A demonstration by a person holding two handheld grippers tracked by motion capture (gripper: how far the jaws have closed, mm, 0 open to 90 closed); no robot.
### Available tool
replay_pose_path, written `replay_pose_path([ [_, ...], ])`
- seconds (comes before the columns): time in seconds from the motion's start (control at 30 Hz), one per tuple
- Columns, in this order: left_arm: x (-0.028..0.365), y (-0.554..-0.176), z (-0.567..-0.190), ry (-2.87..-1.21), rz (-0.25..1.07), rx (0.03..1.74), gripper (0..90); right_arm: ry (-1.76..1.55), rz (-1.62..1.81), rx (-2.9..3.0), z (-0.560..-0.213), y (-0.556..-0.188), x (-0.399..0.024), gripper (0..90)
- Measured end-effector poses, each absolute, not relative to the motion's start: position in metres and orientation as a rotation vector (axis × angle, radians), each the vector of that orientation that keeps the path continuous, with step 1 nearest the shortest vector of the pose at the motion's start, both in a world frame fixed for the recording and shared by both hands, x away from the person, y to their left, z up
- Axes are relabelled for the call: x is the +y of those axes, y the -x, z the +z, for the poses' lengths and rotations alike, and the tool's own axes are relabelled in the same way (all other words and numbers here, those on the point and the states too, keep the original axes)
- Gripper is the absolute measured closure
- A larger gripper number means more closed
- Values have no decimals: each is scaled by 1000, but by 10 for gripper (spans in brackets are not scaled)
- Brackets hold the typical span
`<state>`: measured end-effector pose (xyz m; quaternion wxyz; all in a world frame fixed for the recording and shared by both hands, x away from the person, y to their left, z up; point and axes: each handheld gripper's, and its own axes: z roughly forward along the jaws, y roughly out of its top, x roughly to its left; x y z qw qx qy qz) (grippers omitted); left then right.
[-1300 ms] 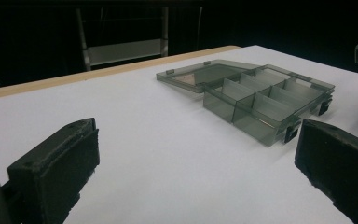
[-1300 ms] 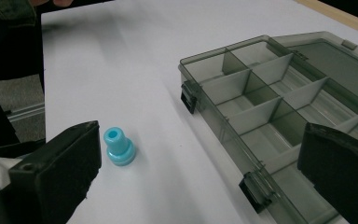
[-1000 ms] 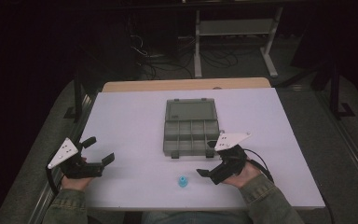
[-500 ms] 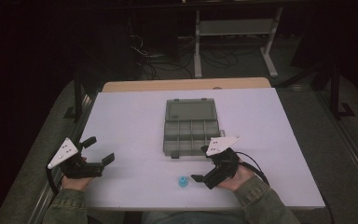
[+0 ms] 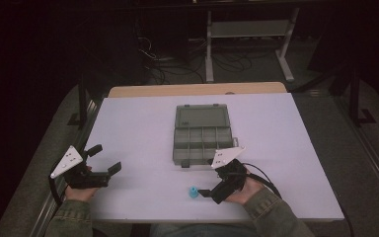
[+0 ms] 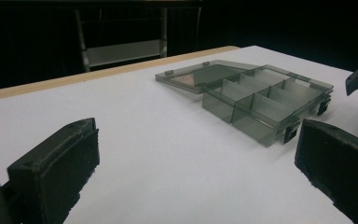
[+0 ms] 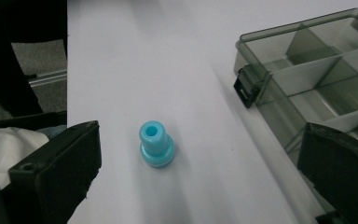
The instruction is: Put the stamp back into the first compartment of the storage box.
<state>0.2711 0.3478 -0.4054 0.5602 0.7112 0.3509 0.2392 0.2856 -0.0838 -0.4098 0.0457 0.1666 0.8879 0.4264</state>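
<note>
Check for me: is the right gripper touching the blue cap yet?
Apart. The right gripper view shows the blue cap standing on bare table between the open jaws, clear of both.

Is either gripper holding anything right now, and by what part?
Nothing held. Right gripper is open around the blue piece without touching; left gripper is open.

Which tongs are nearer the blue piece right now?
Right. The right tongs sit open just beside the blue piece; the left tongs are well off to its left.
</note>
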Motion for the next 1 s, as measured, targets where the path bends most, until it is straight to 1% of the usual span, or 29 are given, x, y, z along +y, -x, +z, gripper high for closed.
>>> replay_pose_path([
  [0.83,348,-271,-405,-1678,568,824,0,-389,1212,2820,-425,-283,-54,0],
  [0.87,348,-271,-405,-1675,567,824,0,-386,1199,2824,-425,-284,-53,25],
  [0.9,348,-271,-405,-1678,567,824,0,-386,1199,2824,-425,-284,-53,25],
  [1.0,349,-270,-405,-1682,569,822,0,-357,1214,2831,-426,-285,-53,73],
])
